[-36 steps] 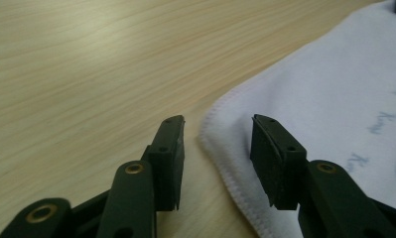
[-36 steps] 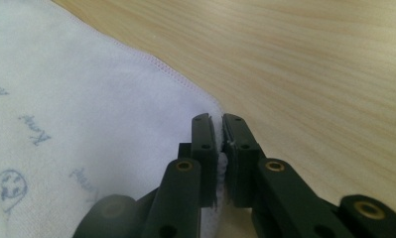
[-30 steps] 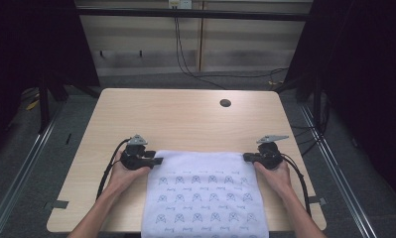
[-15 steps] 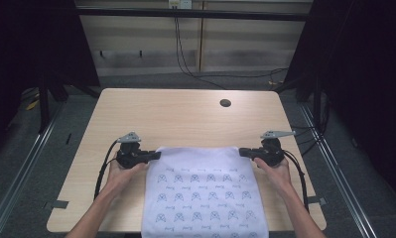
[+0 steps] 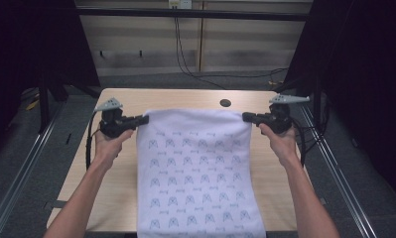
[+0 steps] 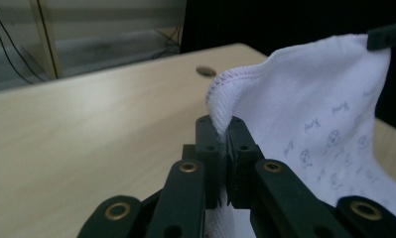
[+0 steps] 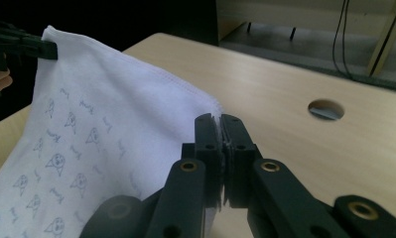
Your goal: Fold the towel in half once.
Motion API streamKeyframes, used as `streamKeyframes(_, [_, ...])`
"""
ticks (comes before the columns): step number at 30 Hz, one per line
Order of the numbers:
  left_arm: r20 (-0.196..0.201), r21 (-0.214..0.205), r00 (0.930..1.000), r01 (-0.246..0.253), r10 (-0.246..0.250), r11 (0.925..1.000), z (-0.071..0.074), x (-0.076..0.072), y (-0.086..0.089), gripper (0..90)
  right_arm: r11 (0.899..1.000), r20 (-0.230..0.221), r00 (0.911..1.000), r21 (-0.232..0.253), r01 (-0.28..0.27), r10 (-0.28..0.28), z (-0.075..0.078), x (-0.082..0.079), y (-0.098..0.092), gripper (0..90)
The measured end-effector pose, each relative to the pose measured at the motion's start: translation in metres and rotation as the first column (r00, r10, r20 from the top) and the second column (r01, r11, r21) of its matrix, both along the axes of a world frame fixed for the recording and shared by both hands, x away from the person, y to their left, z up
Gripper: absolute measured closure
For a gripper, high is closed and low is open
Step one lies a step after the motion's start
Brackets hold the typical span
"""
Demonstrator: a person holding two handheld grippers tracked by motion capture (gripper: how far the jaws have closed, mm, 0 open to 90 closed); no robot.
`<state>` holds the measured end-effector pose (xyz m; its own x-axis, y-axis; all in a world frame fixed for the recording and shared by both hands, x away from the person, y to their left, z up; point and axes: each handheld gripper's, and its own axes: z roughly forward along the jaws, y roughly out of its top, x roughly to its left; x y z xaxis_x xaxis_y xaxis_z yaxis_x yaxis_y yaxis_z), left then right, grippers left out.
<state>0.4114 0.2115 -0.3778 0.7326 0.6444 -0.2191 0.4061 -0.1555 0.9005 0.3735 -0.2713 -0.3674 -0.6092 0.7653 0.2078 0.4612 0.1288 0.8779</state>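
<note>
White cloth (image 5: 198,168), printed with small grey-blue figures, hung stretched between the two grippers above the pale wooden desk (image 5: 185,99), its top edge lifted clear of the surface and its lower part draping down toward the person's side. At the cloth's upper left corner the left gripper (image 5: 141,119) had its fingers (image 6: 211,144) clenched on the stitched hem, having just closed there with the fabric bunched between them, as the left gripper view showed. At the upper right corner the right gripper (image 5: 247,117) pinched the cloth edge between its fingers (image 7: 208,144), pressed together on a thin fold. Both grippers pointed inward toward each other, each held in a hand with the forearms coming up from the near side. A small round hole (image 5: 225,103) lay in the desk just beyond the cloth's top edge, toward the right.
</note>
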Motion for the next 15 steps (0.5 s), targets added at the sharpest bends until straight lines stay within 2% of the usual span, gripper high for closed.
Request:
streamKeyframes(2, [0.028, 0.008, 0.9996, -0.005, 0.005, 1.0000, 0.016, 0.005, -0.003, 86.7, 1.000, 0.016, 0.9998, 0.006, 0.013, -0.013, 0.013, 0.007, -0.001, 87.7])
streamKeyframes(5, [0.063, -0.014, 0.9979, -0.013, 0.014, 0.9998, 0.041, 0.011, -0.008, 86.7, 0.999, 0.056, 0.9976, 0.030, 0.038, -0.040, 0.036, 0.015, -0.004, 87.8])
streamKeyframes(7, [0.086, -0.039, 0.9962, -0.012, 0.016, 0.9991, 0.059, 0.013, -0.014, 86.8, 0.998, 0.108, 0.9929, 0.051, 0.044, -0.050, 0.055, 0.016, -0.003, 87.9])
streamKeyframes(10, [0.138, -0.036, 0.9904, 0.006, -0.001, 0.9993, 0.084, 0.013, -0.023, 86.7, 0.997, 0.144, 0.9876, 0.062, 0.055, -0.063, 0.078, 0.018, -0.004, 87.9])
streamKeyframes(11, [0.148, -0.040, 0.9889, 0.009, -0.003, 0.9992, 0.088, 0.012, -0.024, 86.7, 0.996, 0.160, 0.9848, 0.069, 0.058, -0.069, 0.087, 0.018, -0.005, 87.9])
streamKeyframes(12, [0.151, -0.063, 0.9886, 0.016, -0.006, 0.9979, 0.090, 0.010, -0.022, 86.7, 0.996, 0.168, 0.9832, 0.073, 0.060, -0.071, 0.092, 0.017, -0.006, 87.8])
streamKeyframes(13, [0.151, -0.065, 0.9885, 0.021, -0.011, 0.9977, 0.090, 0.009, -0.022, 86.7, 0.995, 0.177, 0.9817, 0.080, 0.058, -0.072, 0.096, 0.015, -0.008, 87.9])
streamKeyframes(15, [0.145, -0.044, 0.9894, 0.018, -0.011, 0.9989, 0.081, 0.003, -0.020, 86.7, 0.996, 0.173, 0.9831, 0.075, 0.047, -0.059, 0.095, 0.010, -0.010, 87.9])
